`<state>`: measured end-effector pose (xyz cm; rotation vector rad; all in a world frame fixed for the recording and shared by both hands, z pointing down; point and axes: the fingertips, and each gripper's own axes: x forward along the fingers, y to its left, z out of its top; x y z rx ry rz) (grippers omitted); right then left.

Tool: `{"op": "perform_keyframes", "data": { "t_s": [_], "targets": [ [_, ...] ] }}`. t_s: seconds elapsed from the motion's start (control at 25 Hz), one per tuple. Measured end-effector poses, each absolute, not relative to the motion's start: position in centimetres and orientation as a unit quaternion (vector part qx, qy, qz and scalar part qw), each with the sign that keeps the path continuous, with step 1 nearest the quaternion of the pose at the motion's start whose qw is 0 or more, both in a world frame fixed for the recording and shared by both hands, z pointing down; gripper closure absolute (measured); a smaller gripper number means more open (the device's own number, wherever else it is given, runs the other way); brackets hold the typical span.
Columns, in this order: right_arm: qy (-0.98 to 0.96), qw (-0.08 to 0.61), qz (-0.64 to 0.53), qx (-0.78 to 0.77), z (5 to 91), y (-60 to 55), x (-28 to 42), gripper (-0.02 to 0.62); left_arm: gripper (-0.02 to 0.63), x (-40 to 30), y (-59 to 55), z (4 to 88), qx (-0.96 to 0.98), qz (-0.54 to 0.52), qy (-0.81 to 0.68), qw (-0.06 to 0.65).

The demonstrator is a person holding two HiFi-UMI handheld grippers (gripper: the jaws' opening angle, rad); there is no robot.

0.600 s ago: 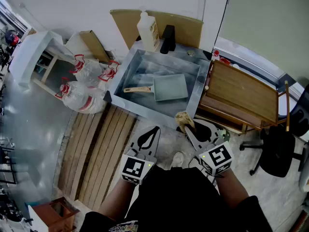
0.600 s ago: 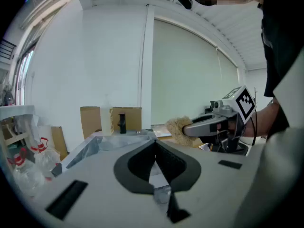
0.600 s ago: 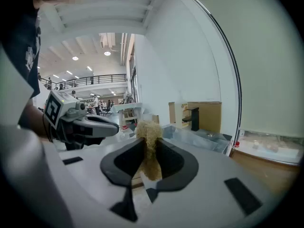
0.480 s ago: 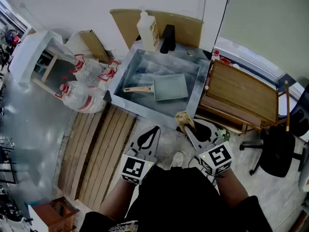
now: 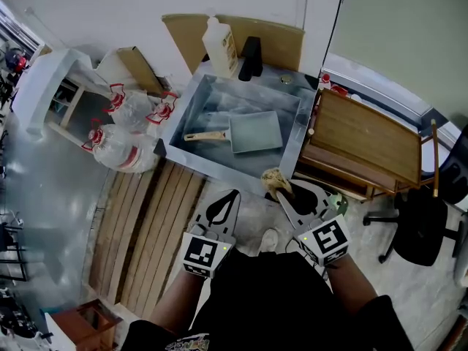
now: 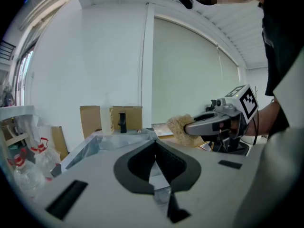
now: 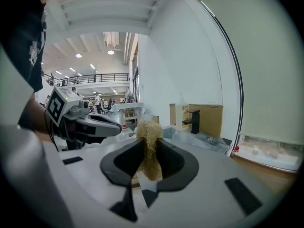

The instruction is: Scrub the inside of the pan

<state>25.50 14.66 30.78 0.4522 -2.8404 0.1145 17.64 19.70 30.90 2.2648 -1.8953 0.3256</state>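
A pale square pan point(image 5: 256, 131) with a wooden handle point(image 5: 205, 135) lies flat in the steel sink point(image 5: 295, 143). Both grippers hover in front of the sink's near edge, short of the pan. My left gripper point(image 5: 234, 194) point(image 6: 155, 144) is shut with nothing between its jaws. My right gripper point(image 5: 278, 189) point(image 7: 149, 144) is shut on a tan fibrous scrubber point(image 5: 273, 177) point(image 7: 150, 148), which sticks out past the jaw tips. In the left gripper view the right gripper point(image 6: 191, 127) and the scrubber point(image 6: 176, 126) show at the right, level with the sink rim point(image 6: 102, 140).
A soap bottle point(image 5: 221, 46) and a black faucet point(image 5: 250, 57) stand at the sink's back edge. A wooden rack point(image 5: 365, 141) adjoins the sink on the right, and knotted plastic bags point(image 5: 121, 137) lie on the left. Wooden floor slats point(image 5: 153, 225) run below; an office chair point(image 5: 420, 229) stands at the far right.
Both grippers have edged slightly up and left in the head view, toward the sink's near edge. Both stay shut, and the scrubber stays in the right one.
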Motion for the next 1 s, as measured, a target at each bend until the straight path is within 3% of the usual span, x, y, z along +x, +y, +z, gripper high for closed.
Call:
{"op": "perform_keyframes", "data": {
  "t_s": [1.0],
  "targets": [
    [-0.977, 0.108, 0.062, 0.171, 29.8, 9.5, 23.9, 0.505, 0.597, 12.1, 14.8, 30.2, 0.74, 0.171, -0.648, 0.054]
  ]
}}
